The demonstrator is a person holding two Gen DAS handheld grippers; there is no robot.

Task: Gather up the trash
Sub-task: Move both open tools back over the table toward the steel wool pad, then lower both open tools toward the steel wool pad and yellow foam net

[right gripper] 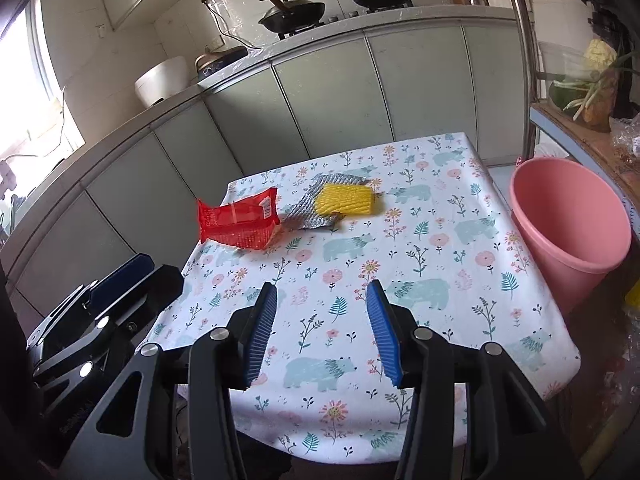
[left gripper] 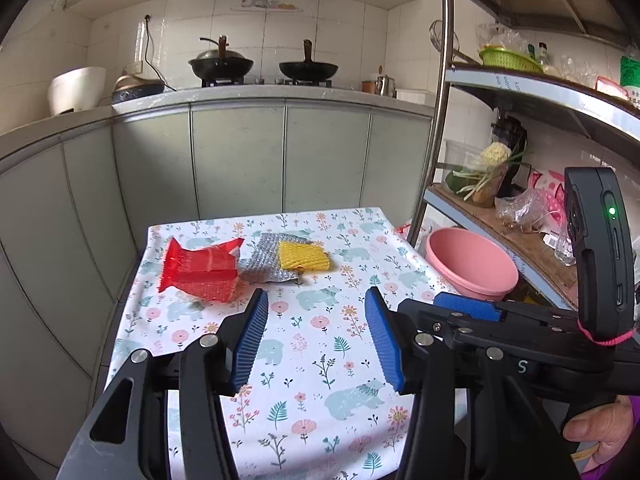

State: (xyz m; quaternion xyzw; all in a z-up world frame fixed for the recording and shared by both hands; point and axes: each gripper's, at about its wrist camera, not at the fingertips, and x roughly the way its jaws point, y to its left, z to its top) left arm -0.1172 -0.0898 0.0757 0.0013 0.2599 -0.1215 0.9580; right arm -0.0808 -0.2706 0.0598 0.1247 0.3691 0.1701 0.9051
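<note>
A red plastic wrapper (left gripper: pixel 200 270) (right gripper: pixel 240 224), a silver foil wrapper (left gripper: pixel 268 260) (right gripper: pixel 316 204) and a yellow foam net (left gripper: pixel 305 256) (right gripper: pixel 346 199) lie at the far part of a table with a floral cloth (left gripper: pixel 320 360) (right gripper: pixel 400 280). The yellow net rests on the foil. A pink bucket (left gripper: pixel 470 264) (right gripper: pixel 568 224) stands at the table's right. My left gripper (left gripper: pixel 316 300) is open and empty over the cloth, short of the wrappers. My right gripper (right gripper: pixel 322 294) is open and empty over the table's near half.
Grey-green kitchen cabinets (left gripper: pixel 240 160) run behind and left of the table, with woks (left gripper: pixel 221 65) on the stove. A metal shelf rack (left gripper: pixel 520 208) with vegetables and bags stands at the right, behind the bucket.
</note>
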